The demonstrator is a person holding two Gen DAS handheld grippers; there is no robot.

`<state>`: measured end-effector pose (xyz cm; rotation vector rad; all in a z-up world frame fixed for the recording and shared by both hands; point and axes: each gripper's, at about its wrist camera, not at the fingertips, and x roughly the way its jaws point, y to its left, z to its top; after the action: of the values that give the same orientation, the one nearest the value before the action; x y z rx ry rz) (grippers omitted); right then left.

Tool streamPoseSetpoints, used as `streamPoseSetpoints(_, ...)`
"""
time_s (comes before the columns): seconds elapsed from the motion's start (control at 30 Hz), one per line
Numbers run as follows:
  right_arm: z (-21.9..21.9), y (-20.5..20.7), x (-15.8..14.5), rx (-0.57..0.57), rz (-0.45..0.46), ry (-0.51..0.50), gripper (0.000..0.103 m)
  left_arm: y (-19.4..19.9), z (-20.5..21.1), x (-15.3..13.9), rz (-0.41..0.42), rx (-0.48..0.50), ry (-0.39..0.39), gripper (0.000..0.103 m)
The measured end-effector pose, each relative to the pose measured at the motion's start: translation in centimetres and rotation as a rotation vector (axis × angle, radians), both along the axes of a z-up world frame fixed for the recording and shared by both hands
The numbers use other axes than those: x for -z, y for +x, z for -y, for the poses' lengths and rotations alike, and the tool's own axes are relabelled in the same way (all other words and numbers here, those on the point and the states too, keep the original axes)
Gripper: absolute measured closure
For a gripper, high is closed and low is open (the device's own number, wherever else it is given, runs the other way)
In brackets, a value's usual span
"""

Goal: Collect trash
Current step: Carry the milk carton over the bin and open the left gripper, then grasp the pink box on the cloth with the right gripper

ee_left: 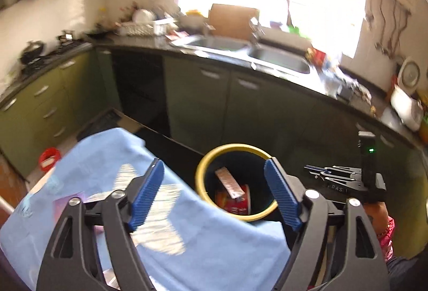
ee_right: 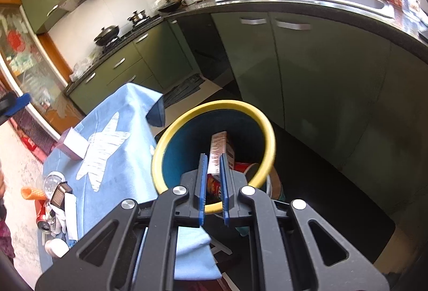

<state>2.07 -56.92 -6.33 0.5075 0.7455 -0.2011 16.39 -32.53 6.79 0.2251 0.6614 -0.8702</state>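
Two grippers work the yellow-rimmed blue plastic bin [ee_right: 264,130]: right gripper [ee_right: 214,184] fingers clamp its rim to steady it, left gripper [ee_left: 214,197] fingers spread empty above, wrappers inside.

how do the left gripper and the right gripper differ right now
The left gripper has its blue ribbed pads spread wide with nothing between them; the right gripper is shut on the rim of the yellow-rimmed blue bin. The left hovers above the bin; the right holds it. Both are black-framed and point towards the bin.
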Motion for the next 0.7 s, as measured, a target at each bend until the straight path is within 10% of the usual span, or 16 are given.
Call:
streamPoseSetpoints(0.4, -8.8, 6.4, -3.2, -0.196, -0.027, -0.108, 0.091, -1.1, -22.8, 0.2, 0.157, -0.464, -0.127, 0.012)
streamPoseSetpoints(0.6, -16.1, 11.0, -5.1, -0.394, -0.017, -0.16, 0.068, 0.3, -30.6, 3.3, 0.199, -0.675, -0.13, 0.009)
streamPoseSetpoints(0.7, -20.1, 13.5, -6.1, -0.54, 0.017, -0.194, 0.04, 1.5, -33.4, 5.1, 0.199, -0.734, -0.136, 0.009)
